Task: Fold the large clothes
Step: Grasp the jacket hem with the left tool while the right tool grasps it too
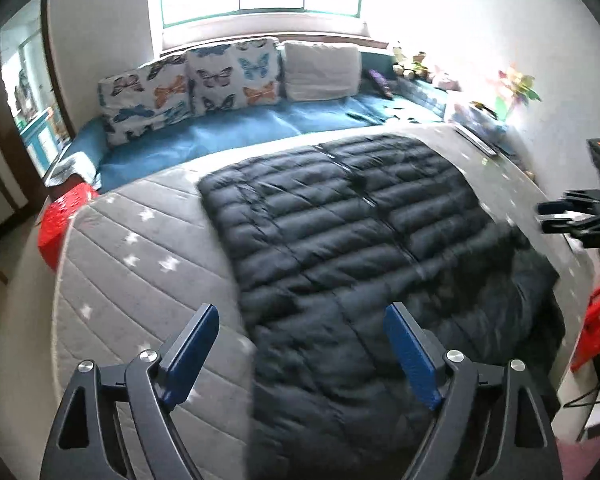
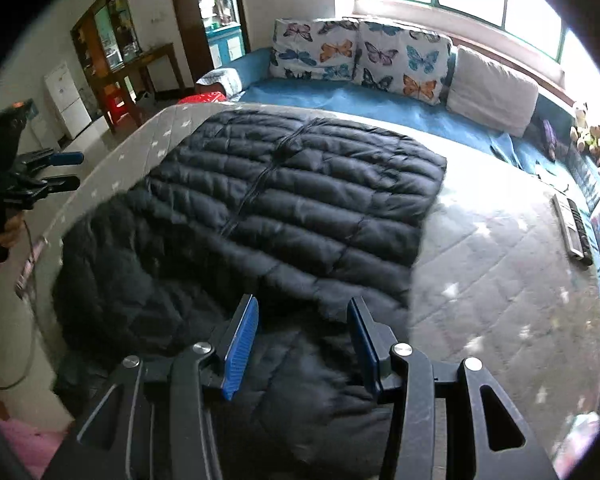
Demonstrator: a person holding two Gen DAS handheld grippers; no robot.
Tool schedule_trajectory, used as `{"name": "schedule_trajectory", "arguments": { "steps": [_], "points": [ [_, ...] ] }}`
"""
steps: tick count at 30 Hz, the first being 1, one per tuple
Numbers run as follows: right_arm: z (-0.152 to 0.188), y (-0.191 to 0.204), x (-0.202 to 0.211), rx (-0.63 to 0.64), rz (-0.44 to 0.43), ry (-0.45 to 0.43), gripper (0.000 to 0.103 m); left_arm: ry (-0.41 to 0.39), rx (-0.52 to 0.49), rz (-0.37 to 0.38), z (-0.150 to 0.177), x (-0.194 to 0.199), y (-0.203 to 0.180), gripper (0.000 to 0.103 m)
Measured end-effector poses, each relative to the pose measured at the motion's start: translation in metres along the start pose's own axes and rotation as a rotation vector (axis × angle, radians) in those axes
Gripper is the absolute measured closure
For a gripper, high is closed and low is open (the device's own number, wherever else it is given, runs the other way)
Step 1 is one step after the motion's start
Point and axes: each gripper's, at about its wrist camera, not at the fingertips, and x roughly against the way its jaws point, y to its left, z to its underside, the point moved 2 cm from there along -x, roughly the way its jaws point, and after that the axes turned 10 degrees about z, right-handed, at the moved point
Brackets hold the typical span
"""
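Left wrist view: left gripper (image 1: 300,334) hangs wide open and empty over the jacket (image 1: 360,232), spread on the mattress (image 1: 120,240). Right gripper (image 2: 302,330) hangs half open, empty. Each should pinch the hem at six o'clock, then fold toward twelve.

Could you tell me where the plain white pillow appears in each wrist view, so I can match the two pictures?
Left wrist view: the white pillow sits top centre, under the window, just right of the butterfly cushions.
Right wrist view: the white pillow sits upper right, again just right of the butterfly cushions.
Shared landmark: the black puffer jacket spread on the grey mattress.
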Motion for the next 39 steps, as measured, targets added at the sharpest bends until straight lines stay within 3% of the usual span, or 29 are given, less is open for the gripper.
{"name": "schedule_trajectory", "arguments": {
  "steps": [7, 10, 14, 22, 31, 34, 39],
  "points": [
    [-0.062, -0.056, -0.012, -0.084, 0.025, 0.084, 0.045, 0.038, 0.105, -0.029, -0.072, -0.016, 0.065, 0.012],
    [-0.086, -0.079, -0.049, -0.154, 0.004, 0.104, 0.045, 0.017, 0.118, -0.043, -0.099, -0.038, 0.092, 0.012],
    [-0.101, -0.109, -0.108, -0.265, -0.036, 0.136, 0.045, -0.011, 0.231, 0.031, -0.12, -0.077, 0.132, 0.012],
    [-0.102, -0.155, -0.2, -0.423, -0.093, 0.163, 0.045, 0.02, 0.374, 0.1, -0.131, -0.165, 0.187, 0.012],
    [-0.1, -0.167, -0.227, -0.468, -0.19, 0.136, 0.045, 0.03, 0.456, 0.105, -0.126, -0.216, 0.216, 0.012],
    [-0.104, -0.165, -0.229, -0.458, -0.198, 0.116, 0.045, 0.052, 0.455, 0.105, -0.126, -0.23, 0.216, 0.012],
    [-0.11, -0.166, -0.235, -0.444, -0.195, 0.087, 0.045, 0.024, 0.419, 0.113, -0.131, -0.239, 0.206, 0.014]
  ]
}}
